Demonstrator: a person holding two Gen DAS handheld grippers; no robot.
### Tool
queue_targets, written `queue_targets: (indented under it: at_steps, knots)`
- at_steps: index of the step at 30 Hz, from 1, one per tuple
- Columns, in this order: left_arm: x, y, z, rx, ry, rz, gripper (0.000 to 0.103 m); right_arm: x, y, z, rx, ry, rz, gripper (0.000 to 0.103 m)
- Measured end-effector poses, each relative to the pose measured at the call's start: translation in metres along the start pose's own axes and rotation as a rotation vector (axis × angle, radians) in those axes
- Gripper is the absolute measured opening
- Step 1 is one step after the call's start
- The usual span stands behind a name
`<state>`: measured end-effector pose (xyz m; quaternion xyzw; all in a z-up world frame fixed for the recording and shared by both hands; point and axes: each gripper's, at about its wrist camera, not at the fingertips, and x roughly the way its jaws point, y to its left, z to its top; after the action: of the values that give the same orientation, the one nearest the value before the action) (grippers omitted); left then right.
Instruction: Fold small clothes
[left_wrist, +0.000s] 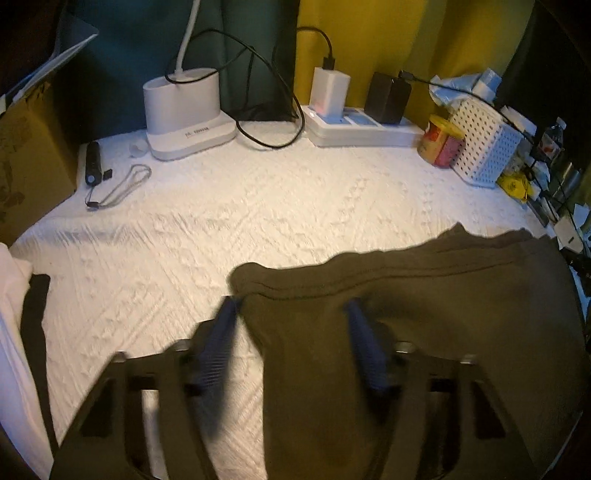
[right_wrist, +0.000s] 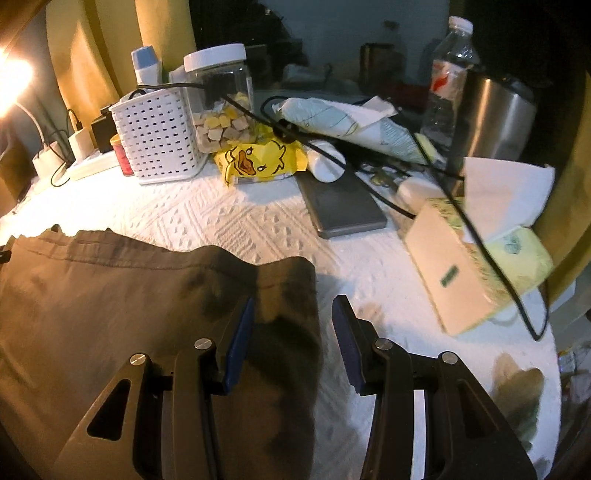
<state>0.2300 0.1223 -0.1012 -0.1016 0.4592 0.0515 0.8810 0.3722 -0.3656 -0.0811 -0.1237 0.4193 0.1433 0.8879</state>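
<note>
Both claws, left (left_wrist: 291, 306) and right (right_wrist: 293, 304), tilted downward, jaws apart, straddling opposite edges of olive garment (left_wrist: 424, 314).

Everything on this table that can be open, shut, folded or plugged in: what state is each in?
Olive garment: lying flat on the table, unfolded.
Left hand-held gripper: open, over the garment's edge.
Right hand-held gripper: open, over the garment's corner.
Snack jar: lid on.
White charger: plugged in.
Water bottle: capped.
</note>
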Motion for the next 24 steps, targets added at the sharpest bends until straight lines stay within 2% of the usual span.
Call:
queue_targets:
  at_steps: [1,3,5,6,7,8,9,10,13,16,20,24]
  knots:
    - [0.001,0.002,0.001,-0.004,-0.002,0.013,0.034,0.005,-0.002,0.001,0.009,0.011,0.011,0.047]
    - [0.003,0.004,0.002,0.009,-0.017,0.034,0.025,0.014,-0.003,0.001,0.016,0.04,0.036,0.051]
    - [0.005,0.002,0.002,0.04,-0.024,0.056,0.01,0.015,-0.001,0.002,0.001,0.025,0.05,0.053]
    - [0.006,0.001,0.002,0.046,-0.02,0.042,0.004,0.017,0.0,0.003,-0.007,0.025,0.046,0.053]
    - [0.006,0.0,0.003,0.051,-0.019,0.043,0.004,0.018,0.0,0.003,-0.01,0.024,0.044,0.053]
    - [0.006,-0.002,0.003,0.059,-0.025,0.051,0.004,0.018,0.001,0.003,-0.012,0.024,0.043,0.048]
    - [0.005,-0.003,0.004,0.067,-0.035,0.055,0.004,0.017,0.001,0.004,-0.014,0.02,0.043,0.018]
    - [0.003,-0.003,0.006,0.067,-0.049,0.059,0.004,0.017,0.0,0.004,-0.011,0.015,0.051,0.005]
    - [-0.009,-0.001,0.015,0.065,-0.101,0.07,0.004,0.013,0.002,0.005,-0.015,-0.009,0.027,0.006]
    - [-0.018,-0.001,0.026,0.077,-0.138,0.066,0.004,-0.002,0.0,0.01,-0.017,-0.079,-0.01,0.006]
    - [-0.023,-0.005,0.038,0.095,-0.169,0.061,0.004,-0.014,-0.008,0.018,-0.016,-0.138,-0.033,0.006]
    - [-0.018,-0.007,0.043,0.099,-0.173,0.056,0.004,-0.015,-0.013,0.022,-0.006,-0.15,-0.05,0.006]
